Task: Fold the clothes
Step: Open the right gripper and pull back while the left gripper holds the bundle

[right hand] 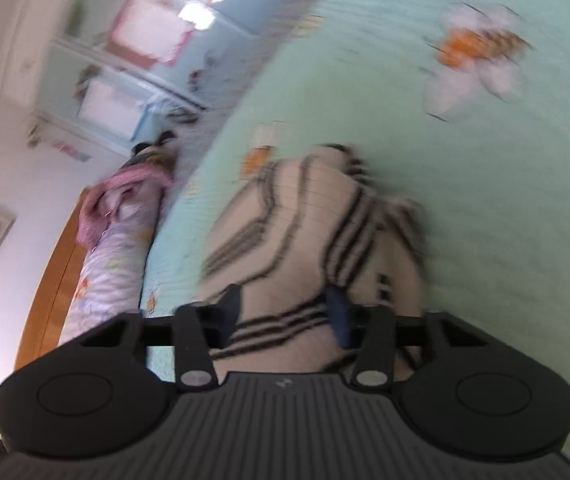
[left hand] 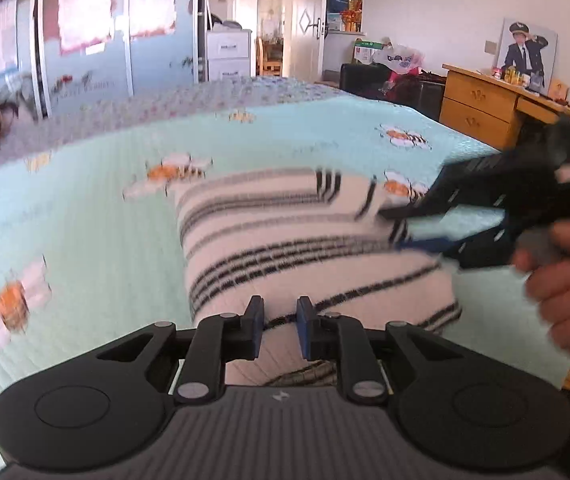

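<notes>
A white garment with black stripes (left hand: pixel 293 248) lies folded on the mint-green bedspread (left hand: pixel 97 240). My left gripper (left hand: pixel 279 320) hovers at its near edge, jaws a small gap apart with cloth showing between them; no grip is clear. My right gripper (left hand: pixel 395 228) comes in from the right, held by a hand, its fingers spread at the garment's right edge. In the right wrist view the right gripper (right hand: pixel 283 312) is open, with the striped garment (right hand: pixel 313 216) between and beyond its fingers. Both views are blurred.
The bedspread (right hand: pixel 485 200) has bee and flower prints. A pink bundle and pillows (right hand: pixel 117 216) lie at the bed's head. A wooden desk (left hand: pixel 481 108) with photos stands on the right. Wardrobe doors (left hand: pixel 85 40) line the far wall.
</notes>
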Available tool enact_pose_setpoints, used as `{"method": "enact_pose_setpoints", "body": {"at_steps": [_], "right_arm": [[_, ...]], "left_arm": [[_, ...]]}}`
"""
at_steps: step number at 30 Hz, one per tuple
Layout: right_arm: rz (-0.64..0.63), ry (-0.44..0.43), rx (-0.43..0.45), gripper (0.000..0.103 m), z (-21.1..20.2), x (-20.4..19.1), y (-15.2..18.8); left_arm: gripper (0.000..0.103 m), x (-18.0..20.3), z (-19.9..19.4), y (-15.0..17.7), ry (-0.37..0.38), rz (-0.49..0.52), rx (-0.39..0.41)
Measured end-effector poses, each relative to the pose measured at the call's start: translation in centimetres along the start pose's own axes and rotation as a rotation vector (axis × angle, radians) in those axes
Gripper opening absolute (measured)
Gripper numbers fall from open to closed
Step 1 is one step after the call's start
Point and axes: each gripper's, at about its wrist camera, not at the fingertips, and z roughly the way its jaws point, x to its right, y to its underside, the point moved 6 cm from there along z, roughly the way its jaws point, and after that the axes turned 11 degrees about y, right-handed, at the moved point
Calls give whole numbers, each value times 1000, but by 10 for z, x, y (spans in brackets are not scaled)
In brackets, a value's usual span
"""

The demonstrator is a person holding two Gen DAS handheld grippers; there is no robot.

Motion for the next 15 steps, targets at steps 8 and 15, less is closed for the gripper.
{"method": "enact_pose_setpoints", "body": {"at_steps": [8, 15], "right_arm": [[-99, -154, 111, 70, -18, -70, -12], [191, -96, 59, 56, 54, -6, -40]], "left_arm": [[19, 9, -3, 14, -3, 19, -6], [21, 17, -2, 30, 2, 66, -18]]}}
